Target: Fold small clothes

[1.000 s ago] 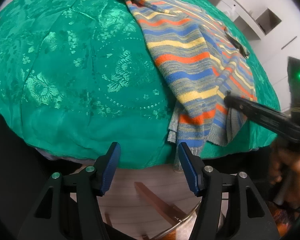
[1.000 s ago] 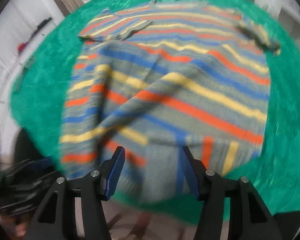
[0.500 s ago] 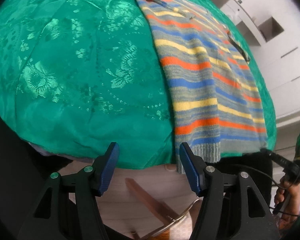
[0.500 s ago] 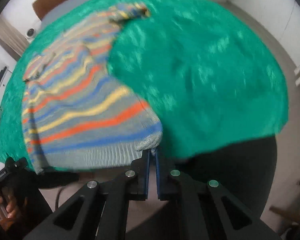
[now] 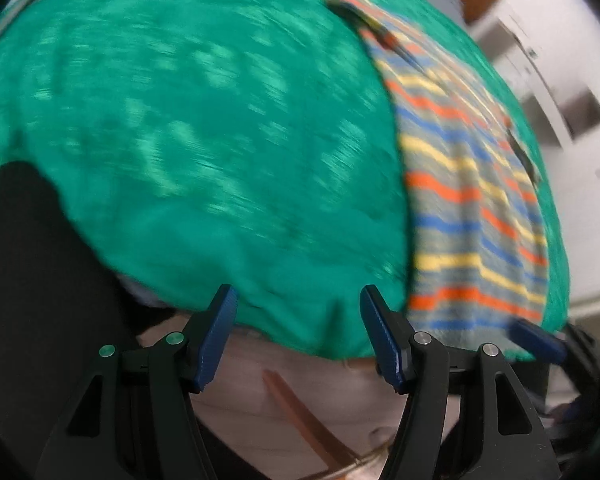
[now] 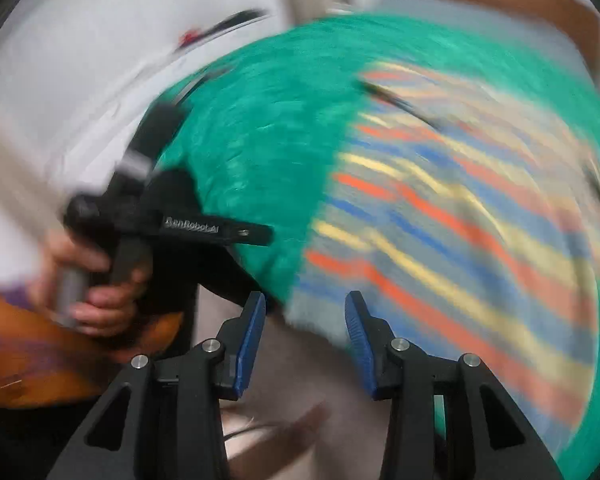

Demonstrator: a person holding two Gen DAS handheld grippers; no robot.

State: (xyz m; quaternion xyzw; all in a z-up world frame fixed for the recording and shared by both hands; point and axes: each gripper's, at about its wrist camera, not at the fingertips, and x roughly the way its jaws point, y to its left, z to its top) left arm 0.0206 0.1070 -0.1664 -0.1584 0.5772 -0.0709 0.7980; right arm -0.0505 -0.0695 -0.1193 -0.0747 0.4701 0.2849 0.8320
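Striped sweater point(image 5: 472, 208): I see it lying flat along the right side of the worktop, its hem at the near edge.
Worktop point(image 5: 188, 128): covered by a green patterned cloth that drapes over the near edge.
Left gripper point(image 5: 296, 336): my jaws stand wide over the near edge, just left of the sweater's hem, nothing between them.
Right gripper point(image 6: 304, 332): my jaws are opening, off the near edge by the hem, gripping nothing.
Left hand point(image 6: 96, 280): wrapped around its gripper's handle; the view is blurred.

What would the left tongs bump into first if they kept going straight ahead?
Probably the green tablecloth where it drapes over the table's edge: it fills the gap between the open left tongs. The striped sweater lies off to the side. The blur makes depth uncertain.
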